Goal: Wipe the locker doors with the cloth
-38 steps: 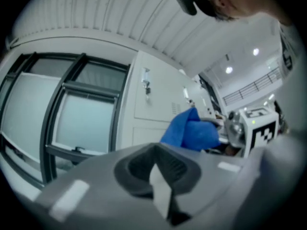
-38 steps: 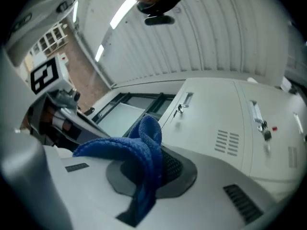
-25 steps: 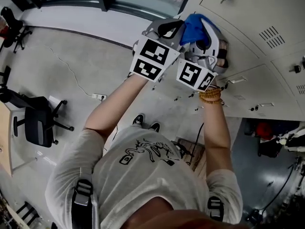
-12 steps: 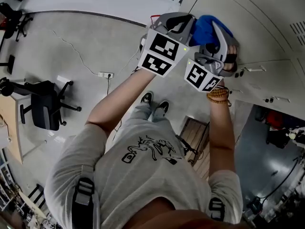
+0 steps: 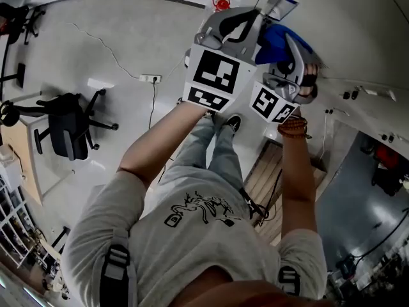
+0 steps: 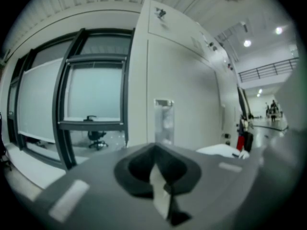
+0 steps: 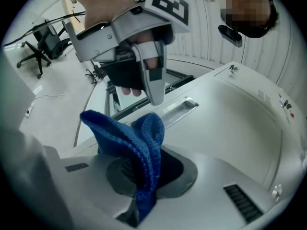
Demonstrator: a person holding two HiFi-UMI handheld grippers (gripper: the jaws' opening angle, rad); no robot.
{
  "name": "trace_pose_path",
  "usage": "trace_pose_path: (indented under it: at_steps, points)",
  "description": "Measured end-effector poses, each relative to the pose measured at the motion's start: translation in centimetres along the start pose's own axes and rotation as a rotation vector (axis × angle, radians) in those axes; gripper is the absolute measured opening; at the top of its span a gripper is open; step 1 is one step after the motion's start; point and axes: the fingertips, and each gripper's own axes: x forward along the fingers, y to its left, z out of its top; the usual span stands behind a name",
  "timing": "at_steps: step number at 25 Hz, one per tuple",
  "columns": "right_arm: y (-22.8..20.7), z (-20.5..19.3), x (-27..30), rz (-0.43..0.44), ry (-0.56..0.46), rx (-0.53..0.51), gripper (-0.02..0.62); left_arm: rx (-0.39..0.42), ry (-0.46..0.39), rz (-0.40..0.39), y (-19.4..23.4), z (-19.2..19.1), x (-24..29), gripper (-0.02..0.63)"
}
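The person (image 5: 198, 235) in a grey printed T-shirt has both arms stretched up, a bead bracelet (image 5: 293, 127) on the right wrist. The left gripper (image 5: 250, 19) is clenched with its jaws pressed together and nothing between them. It sits just beside the right gripper (image 5: 299, 48), almost over it. The right gripper's jaws are pinched on the blue cloth (image 7: 139, 147), which stands up from them in a bunched fold. The cloth is held close in front of the pale locker doors (image 5: 361, 40); I can't tell if it touches them. Well below on the light floor (image 5: 128, 37) lie a power strip (image 5: 150, 78) and its cable. A black office chair (image 5: 67, 130) stands off to the left, and a red fire extinguisher (image 5: 219, 2) by the wall.
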Motion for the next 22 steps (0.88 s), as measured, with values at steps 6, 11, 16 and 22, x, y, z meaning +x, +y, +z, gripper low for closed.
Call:
trace_pose_path:
  at_steps: [6, 11, 16, 22]
  points:
    - [7.7, -1.8, 0.8, 0.077, 0.005, -0.026, 0.029, -0.009, 0.035, 0.007, 0.0, -5.7, 0.7, 0.002]
    - [10.3, -3.4, 0.7, 0.122, 0.031, -0.076, 0.029, -0.031, 0.064, -0.001, -0.4, -8.7, 0.6, 0.002]
    - [7.3, -4.7, -0.7, 0.137, 0.088, -0.102, 0.029, -0.038, 0.041, 0.003, -1.1, -6.2, -0.3, 0.002]
    - [-1.6, -2.5, -1.5, 0.057, 0.074, -0.147, 0.029, -0.004, -0.054, -0.016, -3.4, 1.5, -1.2, 0.002]
